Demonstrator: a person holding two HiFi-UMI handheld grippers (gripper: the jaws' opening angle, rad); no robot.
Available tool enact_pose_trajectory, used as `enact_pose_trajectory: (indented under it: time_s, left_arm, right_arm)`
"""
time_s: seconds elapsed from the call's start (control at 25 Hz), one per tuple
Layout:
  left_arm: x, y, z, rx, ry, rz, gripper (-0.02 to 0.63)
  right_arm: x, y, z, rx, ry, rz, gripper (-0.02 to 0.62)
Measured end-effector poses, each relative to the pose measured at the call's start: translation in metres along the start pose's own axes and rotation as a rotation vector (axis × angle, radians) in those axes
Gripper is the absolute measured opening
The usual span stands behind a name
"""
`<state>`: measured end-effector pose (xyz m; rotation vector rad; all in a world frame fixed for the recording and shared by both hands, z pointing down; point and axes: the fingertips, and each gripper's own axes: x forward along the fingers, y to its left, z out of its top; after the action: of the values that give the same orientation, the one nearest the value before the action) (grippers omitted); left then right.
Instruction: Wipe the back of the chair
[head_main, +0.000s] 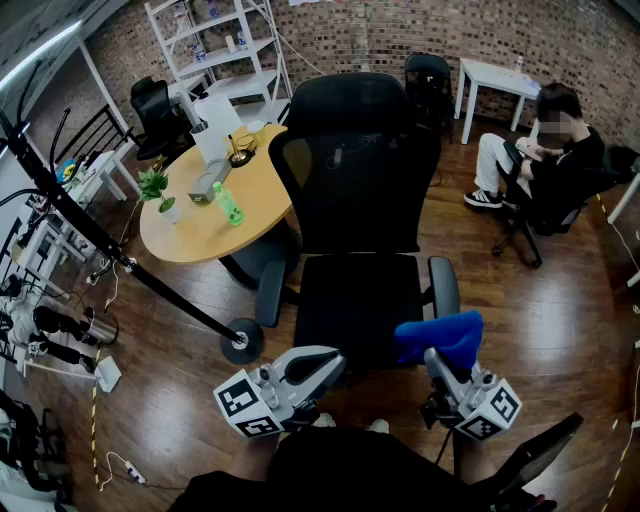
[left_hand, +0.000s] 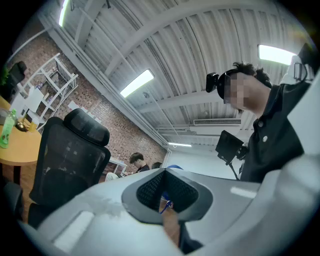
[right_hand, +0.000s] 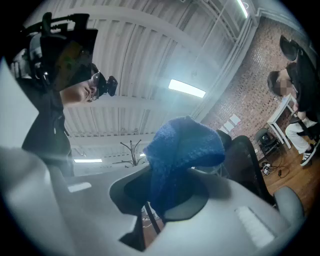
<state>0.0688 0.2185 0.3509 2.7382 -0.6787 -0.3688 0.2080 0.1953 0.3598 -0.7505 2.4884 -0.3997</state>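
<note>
The blue cloth (head_main: 441, 337) is pinched tight in the right gripper (head_main: 443, 366) at 5 o'clock, the left gripper (head_main: 322, 364) at 6 is squeezed together on nothing, and the chair back (head_main: 355, 180) is seen at 12, untouched.

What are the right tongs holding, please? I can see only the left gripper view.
Observer: The right tongs are shut on a blue cloth.
Operator: Thank you. Is the cloth touching the chair's backrest?
Observer: No. In the head view it is held low over the seat's front corner, near an armrest, apart from the backrest.
</note>
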Motion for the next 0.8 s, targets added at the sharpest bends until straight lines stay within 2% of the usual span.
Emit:
enact_pose_trajectory:
  time_s: [0.28,0.44,0.64,0.8]
  left_arm:
    - [0.001,0.003,-0.004,0.015,-0.018,0.019,0.006]
    - [0.002,0.019,0.001,0.015,-0.033,0.000,0.006]
    - [0.000,0.067,0.009,0.007,-0.052,-0.045,0.006]
    - [0.003,0.123,0.030,-0.033,-0.095,-0.124,0.006]
  right_arm:
    - [0.008,-0.015,-0.001,-0.002,0.013,0.022,0.054]
    - [0.025,-0.019,-0.012,-0.012,0.052,0.020,0.054]
    - [0.061,-0.040,-0.017,-0.064,0.070,-0.022,0.054]
    - [0.109,-0.060,-0.018,-0.132,0.082,-0.082,0.055]
